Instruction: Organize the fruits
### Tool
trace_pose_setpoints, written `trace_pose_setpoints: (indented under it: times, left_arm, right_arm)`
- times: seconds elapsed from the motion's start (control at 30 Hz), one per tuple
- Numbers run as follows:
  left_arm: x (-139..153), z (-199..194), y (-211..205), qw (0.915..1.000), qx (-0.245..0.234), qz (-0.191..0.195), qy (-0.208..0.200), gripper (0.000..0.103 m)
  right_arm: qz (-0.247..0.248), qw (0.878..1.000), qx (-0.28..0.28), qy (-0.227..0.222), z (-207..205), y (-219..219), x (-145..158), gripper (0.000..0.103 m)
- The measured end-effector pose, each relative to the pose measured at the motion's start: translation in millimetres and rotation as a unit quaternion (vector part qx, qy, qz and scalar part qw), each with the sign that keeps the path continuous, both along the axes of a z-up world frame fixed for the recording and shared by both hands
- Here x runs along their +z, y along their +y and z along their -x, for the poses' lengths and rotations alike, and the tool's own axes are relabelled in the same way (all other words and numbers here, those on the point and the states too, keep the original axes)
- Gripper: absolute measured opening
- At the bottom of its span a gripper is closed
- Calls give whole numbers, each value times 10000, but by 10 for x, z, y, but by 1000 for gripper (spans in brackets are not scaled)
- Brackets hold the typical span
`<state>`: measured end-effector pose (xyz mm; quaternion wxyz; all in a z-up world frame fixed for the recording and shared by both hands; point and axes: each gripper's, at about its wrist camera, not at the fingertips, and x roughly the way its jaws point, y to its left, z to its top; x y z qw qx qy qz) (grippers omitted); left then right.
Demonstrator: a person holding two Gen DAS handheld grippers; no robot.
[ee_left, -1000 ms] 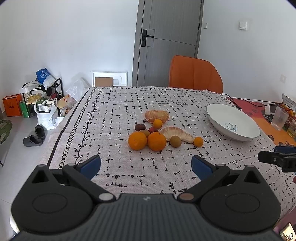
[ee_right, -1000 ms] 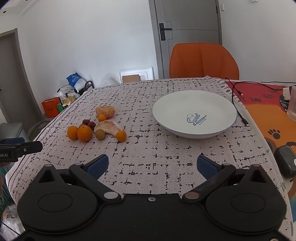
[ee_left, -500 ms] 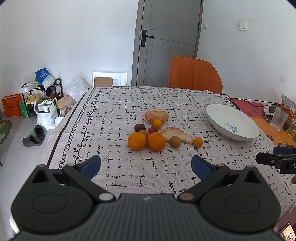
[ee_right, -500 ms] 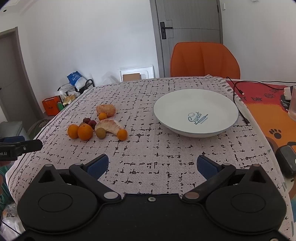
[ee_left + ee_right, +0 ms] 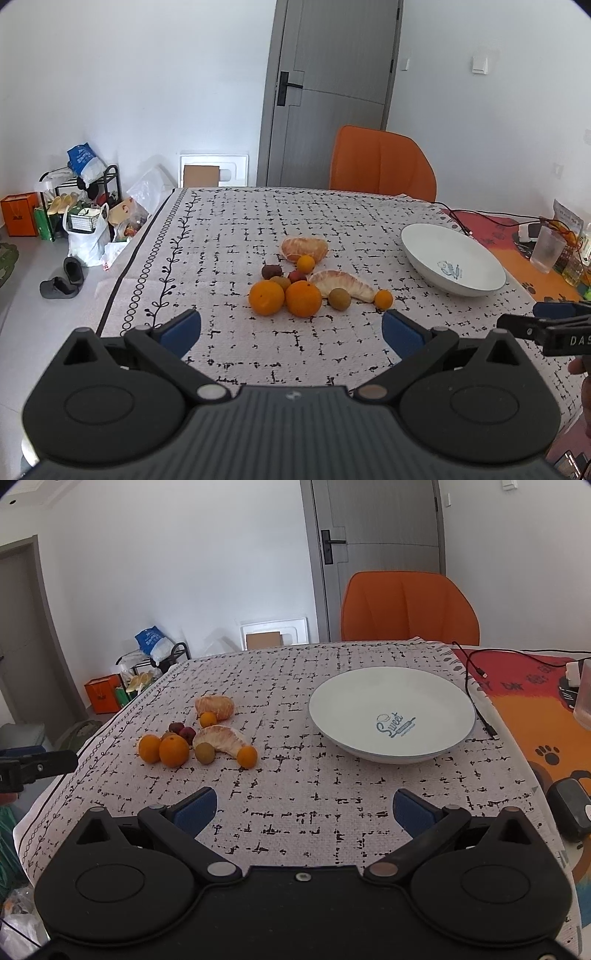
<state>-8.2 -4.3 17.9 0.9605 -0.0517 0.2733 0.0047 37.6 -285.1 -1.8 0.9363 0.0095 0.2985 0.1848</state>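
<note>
A cluster of fruit lies mid-table: two oranges [image 5: 266,297] [image 5: 303,298], peeled pomelo pieces [image 5: 341,283] [image 5: 304,248], a kiwi [image 5: 339,298], small kumquats [image 5: 383,298] and dark plums [image 5: 272,271]. The same fruit cluster [image 5: 173,750] shows at the left in the right wrist view. A white bowl [image 5: 452,264] [image 5: 391,712] stands empty to the right of it. My left gripper [image 5: 291,332] is open, short of the oranges. Nothing sits between the fingers of my right gripper [image 5: 304,808], which is open and stands in front of the bowl.
An orange chair [image 5: 382,166] stands at the far table edge. A black cable [image 5: 476,694], a plastic cup [image 5: 548,249] and a dark device [image 5: 569,812] lie on the orange mat at the right. Bags and shoes clutter the floor at the left.
Both grippers have eased slightly forward toward the table; the fruit and the bowl have not moved. Both stay open.
</note>
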Motion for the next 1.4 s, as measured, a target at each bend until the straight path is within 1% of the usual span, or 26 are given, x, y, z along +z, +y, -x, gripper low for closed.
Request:
trace_pose_setpoints:
  times: [0.17, 0.3, 0.5, 0.6, 0.7, 0.8, 0.93, 1.03, 1.17, 1.23, 1.3, 1.33, 1.37, 1.4]
  left_arm:
    - [-28, -32, -19, 10000, -23, -31, 19, 103]
    - [-33, -40, -20, 9999, -114, 11, -74, 103]
    - [-67, -116, -7, 9997, -104, 134, -174, 103]
    - [-73, -161, -22, 9995, -149, 146, -251, 103]
    - [-91, -213, -42, 9995, -115, 93, -278, 103]
    - [-119, -267, -31, 9993, -150, 181, -281, 103]
    - [-171, -350, -19, 9995, -131, 203, -203, 103]
    - [-210, -406, 5, 9994, -88, 273, -181, 103]
    - [-276, -484, 14, 9995, -101, 242, -151, 102]
    - [-311, -526, 27, 9993, -121, 323, -111, 101]
    - [-347, -569, 48, 9993, -59, 357, -65, 101]
    - [-360, -586, 54, 9993, -35, 360, -68, 101]
    - [-374, -600, 62, 9993, -7, 358, -78, 100]
    - [-384, -615, 68, 9993, 14, 353, -84, 98]
  right_arm:
    - [-106, 9996, -139, -207, 7, -50, 20, 103]
    - [-332, 9990, -220, -211, -39, -119, 40, 103]
    - [-215, 9989, -143, -380, -84, -62, 24, 103]
    - [-496, 9979, -44, -426, -106, -72, 11, 103]
    - [-551, 9975, -56, -443, -168, -42, -10, 103]
    - [-669, 9967, 14, -461, -222, -20, -36, 103]
    - [-696, 9959, 18, -580, -267, 35, -65, 103]
    - [-688, 9962, 76, -525, -317, 85, -100, 103]
    - [-616, 9973, 176, -368, -416, 151, -174, 103]
    - [-554, 9976, 248, -327, -455, 195, -201, 103]
    - [-592, 9974, 305, -265, -499, 225, -221, 102]
    - [-682, 9968, 358, -204, -528, 231, -232, 101]
    - [-754, 9962, 396, -157, -548, 229, -243, 98]
    - [-805, 9957, 439, -132, -566, 240, -254, 96]
